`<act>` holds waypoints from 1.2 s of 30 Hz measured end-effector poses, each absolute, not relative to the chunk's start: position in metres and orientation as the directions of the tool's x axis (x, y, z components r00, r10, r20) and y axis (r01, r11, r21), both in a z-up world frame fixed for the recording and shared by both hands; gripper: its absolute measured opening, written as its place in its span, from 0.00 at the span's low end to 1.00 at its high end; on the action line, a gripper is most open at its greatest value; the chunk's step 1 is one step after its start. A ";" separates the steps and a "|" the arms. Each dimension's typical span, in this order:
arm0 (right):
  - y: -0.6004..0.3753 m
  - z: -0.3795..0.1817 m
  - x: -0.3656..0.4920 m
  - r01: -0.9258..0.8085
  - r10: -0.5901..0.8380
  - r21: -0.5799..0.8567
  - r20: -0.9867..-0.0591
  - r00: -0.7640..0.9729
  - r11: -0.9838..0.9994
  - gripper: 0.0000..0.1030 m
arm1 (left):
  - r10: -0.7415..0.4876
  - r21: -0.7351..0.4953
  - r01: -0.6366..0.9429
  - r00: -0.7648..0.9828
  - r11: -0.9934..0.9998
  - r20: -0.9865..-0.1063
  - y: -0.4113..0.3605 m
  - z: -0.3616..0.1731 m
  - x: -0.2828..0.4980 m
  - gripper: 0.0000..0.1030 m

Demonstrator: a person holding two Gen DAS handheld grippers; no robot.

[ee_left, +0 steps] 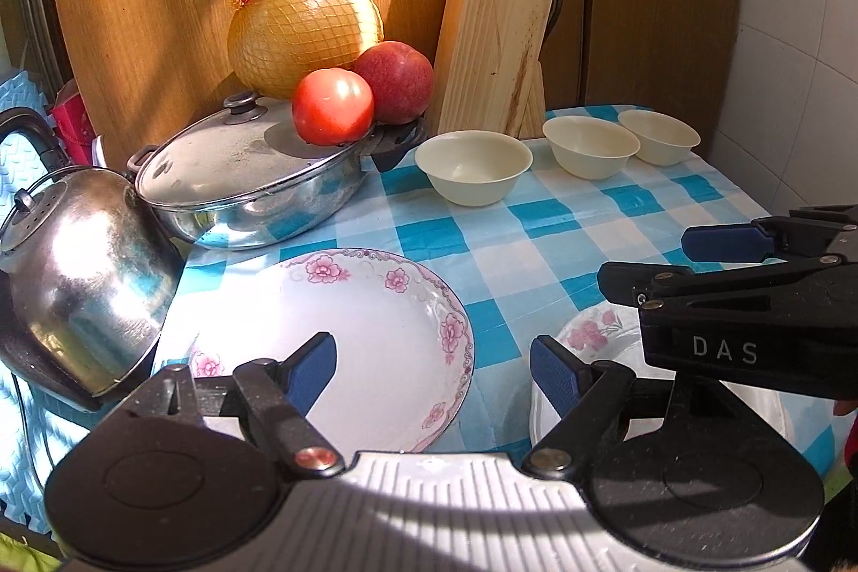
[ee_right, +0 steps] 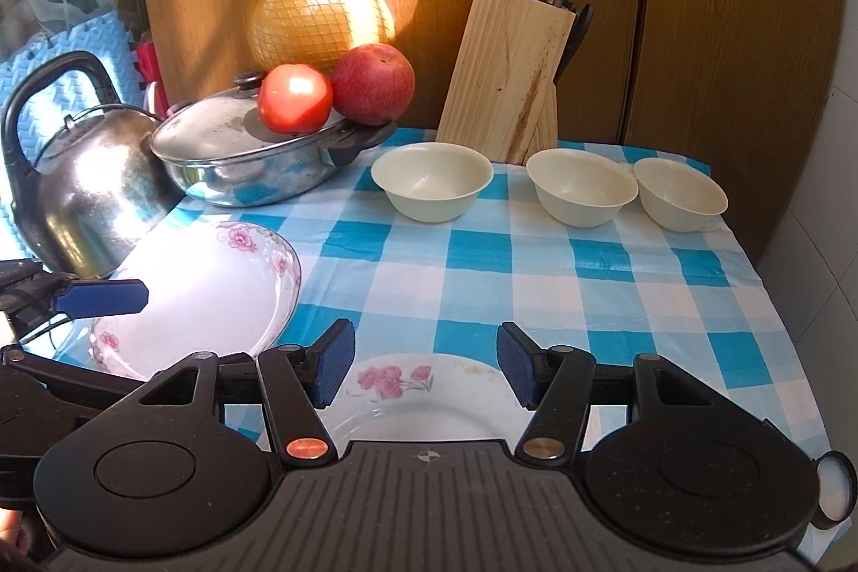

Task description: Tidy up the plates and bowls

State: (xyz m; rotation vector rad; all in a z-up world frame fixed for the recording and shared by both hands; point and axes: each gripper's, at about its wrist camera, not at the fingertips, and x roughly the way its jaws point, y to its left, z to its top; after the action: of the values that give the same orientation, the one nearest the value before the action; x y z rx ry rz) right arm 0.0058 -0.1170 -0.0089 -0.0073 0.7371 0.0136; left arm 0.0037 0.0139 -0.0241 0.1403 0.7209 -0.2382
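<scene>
- Just starting: both grippers, left (ee_left: pixel 431 379) and right (ee_right: pixel 426 371), are wide apart and hold nothing.
- Two plates (ee_left: pixel 386 341) (ee_right: pixel 429 403) lie near; three bowls (ee_right: pixel 431 180) sit behind.
- Next, I think: grab one plate's rim.

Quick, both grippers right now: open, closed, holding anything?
Left gripper: open, empty, over the deep flowered plate.
Right gripper: open, empty, over the flat flowered plate.
</scene>
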 end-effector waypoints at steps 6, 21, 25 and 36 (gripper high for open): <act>-0.094 -0.003 0.019 -0.060 0.036 -0.015 -0.652 0.757 0.998 0.64 | -0.120 0.033 0.189 0.739 0.981 -0.663 0.038 -0.024 0.011 0.72; -0.059 -0.009 0.043 -0.111 0.034 -0.082 -0.636 0.771 0.990 0.65 | -0.049 0.036 0.100 0.732 0.994 -0.679 0.062 -0.032 0.025 0.72; -0.054 -0.011 0.050 -0.122 0.040 -0.086 -0.637 0.770 0.989 0.65 | -0.027 0.036 0.071 0.728 0.997 -0.685 0.070 -0.034 0.029 0.72; -0.045 -0.023 0.058 -0.147 0.039 -0.110 -0.655 0.755 0.983 0.65 | 0.028 0.024 -0.016 0.706 1.000 -0.707 0.093 -0.044 0.039 0.72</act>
State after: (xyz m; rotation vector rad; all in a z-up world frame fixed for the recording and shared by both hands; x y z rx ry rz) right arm 0.0585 -0.0450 -0.0226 -0.1583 0.7092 0.1018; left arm 0.0385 0.0926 -0.0436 0.0160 0.7860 0.0246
